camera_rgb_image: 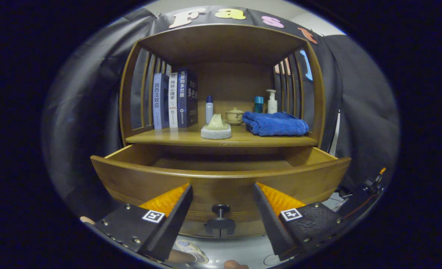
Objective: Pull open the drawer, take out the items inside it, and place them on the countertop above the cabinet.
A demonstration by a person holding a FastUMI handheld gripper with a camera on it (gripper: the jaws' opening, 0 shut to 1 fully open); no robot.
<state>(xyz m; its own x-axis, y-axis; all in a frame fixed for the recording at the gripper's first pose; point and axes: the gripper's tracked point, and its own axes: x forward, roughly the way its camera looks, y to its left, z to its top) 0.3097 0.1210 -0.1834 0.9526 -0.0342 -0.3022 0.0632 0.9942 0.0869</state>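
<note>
Black cloth is hung behind and around a wooden cabinet (221, 93), which is taken as the landmark for all places below. Its drawer (221, 179) is pulled out toward the camera, and the part of the drawer's floor that can be seen looks bare; the near part is hidden by the curved front panel. A dark round knob (220, 209) is fixed low on the middle of that panel.

On the countertop (191, 139) above the drawer, several things are placed. Three books (174, 100) are stood upright at the left side of the cabinet. Beside them, toward the middle, a small white bottle with a blue cap (209, 109) is seen, and in front of it a pale green piece on a round white sponge (216, 127). A small lidded ceramic pot (234, 116) is set behind. At the right side a folded blue towel (275, 124) is laid, with a teal cup (258, 104) and a white pump bottle (272, 101) behind it.

The gripper (221, 198) is held in front of the drawer panel with its fingers spread wide apart and nothing grasped; the knob is seen between them, not touched.
</note>
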